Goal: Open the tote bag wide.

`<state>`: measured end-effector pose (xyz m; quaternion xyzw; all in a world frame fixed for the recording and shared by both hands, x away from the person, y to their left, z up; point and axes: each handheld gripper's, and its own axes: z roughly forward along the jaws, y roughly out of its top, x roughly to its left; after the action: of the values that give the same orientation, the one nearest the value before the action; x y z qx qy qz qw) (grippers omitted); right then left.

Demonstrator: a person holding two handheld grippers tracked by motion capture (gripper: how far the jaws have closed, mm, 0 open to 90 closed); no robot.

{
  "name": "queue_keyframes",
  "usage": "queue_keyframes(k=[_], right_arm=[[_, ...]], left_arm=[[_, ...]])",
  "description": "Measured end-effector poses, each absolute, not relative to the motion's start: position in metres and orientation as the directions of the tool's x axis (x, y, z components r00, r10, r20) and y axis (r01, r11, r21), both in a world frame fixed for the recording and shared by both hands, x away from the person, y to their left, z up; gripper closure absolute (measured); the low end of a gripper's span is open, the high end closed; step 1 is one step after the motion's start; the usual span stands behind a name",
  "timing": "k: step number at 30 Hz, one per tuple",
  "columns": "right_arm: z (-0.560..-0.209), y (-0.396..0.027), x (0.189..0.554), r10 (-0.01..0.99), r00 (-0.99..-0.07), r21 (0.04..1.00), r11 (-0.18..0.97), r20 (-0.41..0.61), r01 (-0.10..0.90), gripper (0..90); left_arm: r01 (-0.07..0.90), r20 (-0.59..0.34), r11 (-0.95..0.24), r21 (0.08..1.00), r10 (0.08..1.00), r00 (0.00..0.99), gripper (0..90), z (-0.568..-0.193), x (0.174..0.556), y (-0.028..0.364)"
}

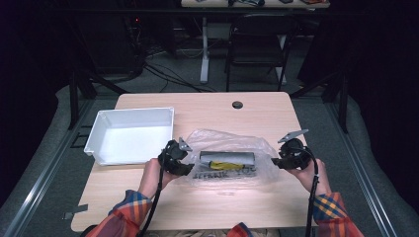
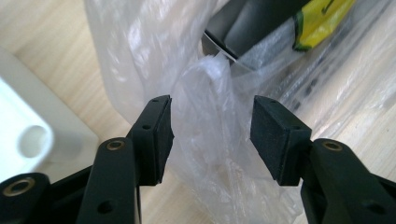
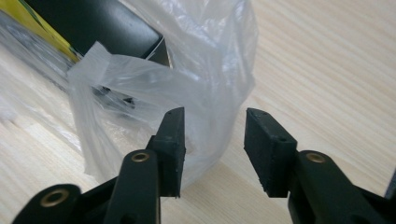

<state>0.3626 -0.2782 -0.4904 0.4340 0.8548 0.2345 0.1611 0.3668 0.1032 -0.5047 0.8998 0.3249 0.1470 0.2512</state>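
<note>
A clear plastic bag (image 1: 228, 158) lies on the table with a dark box with a yellow label (image 1: 226, 159) inside it. My left gripper (image 1: 184, 165) is at the bag's left end, its jaws apart. In the left gripper view a fold of the bag (image 2: 212, 112) stands between the open pads (image 2: 158, 137) without being pressed, and the box (image 2: 261, 23) lies beyond. My right gripper (image 1: 277, 161) is at the bag's right end. In the right gripper view the bag's handle loop (image 3: 140, 74) rises ahead of the gripper (image 3: 215, 149), whose jaws are apart.
A white plastic bin (image 1: 129, 134) stands on the table's left half, just left of my left gripper; its corner (image 2: 28, 140) is in the left gripper view. A cable hole (image 1: 237, 104) is near the far edge. A folding chair (image 1: 259, 39) stands beyond the table.
</note>
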Motion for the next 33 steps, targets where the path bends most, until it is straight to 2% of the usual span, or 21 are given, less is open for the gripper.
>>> queue_keyframes(k=[6,8,10,12,14,16,19,24,33], right_arm=[[-0.463,-0.277,0.351,0.794,-0.607,0.627,0.456,0.034,0.631,45.3],[-0.460,-0.266,0.348,0.767,-0.639,0.631,0.465,0.063,0.621,38.9],[-0.466,-0.250,0.348,0.749,-0.660,0.615,0.495,0.056,0.613,38.4],[-0.479,-0.235,0.353,0.742,-0.670,0.564,0.549,0.009,0.616,45.2],[-0.495,-0.227,0.359,0.761,-0.648,0.499,0.577,-0.040,0.647,62.1],[-0.510,-0.225,0.365,0.771,-0.634,0.459,0.584,-0.056,0.669,73.5],[-0.525,-0.231,0.373,0.799,-0.597,0.438,0.563,-0.072,0.701,82.1],[-0.543,-0.239,0.383,0.823,-0.560,0.419,0.545,-0.098,0.727,88.0],[-0.551,-0.246,0.392,0.833,-0.524,0.399,0.548,-0.178,0.735,89.1]], left_arm=[[0.489,0.120,-0.646,0.586,0.666,0.736,50.3,-0.493,0.368,0.102],[0.477,0.128,-0.643,0.599,0.665,0.735,51.2,-0.491,0.370,0.099],[0.474,0.136,-0.644,0.600,0.666,0.734,53.7,-0.493,0.373,0.095],[0.482,0.127,-0.657,0.579,0.657,0.743,56.3,-0.498,0.375,0.091],[0.487,0.136,-0.675,0.554,0.651,0.747,61.6,-0.507,0.378,0.088],[0.492,0.149,-0.689,0.532,0.648,0.747,66.5,-0.515,0.380,0.087],[0.501,0.151,-0.704,0.503,0.642,0.751,72.5,-0.527,0.385,0.085],[0.529,0.140,-0.712,0.461,0.647,0.749,75.7,-0.543,0.392,0.083],[0.560,0.039,-0.683,0.469,0.650,0.759,77.9,-0.550,0.393,0.080]])
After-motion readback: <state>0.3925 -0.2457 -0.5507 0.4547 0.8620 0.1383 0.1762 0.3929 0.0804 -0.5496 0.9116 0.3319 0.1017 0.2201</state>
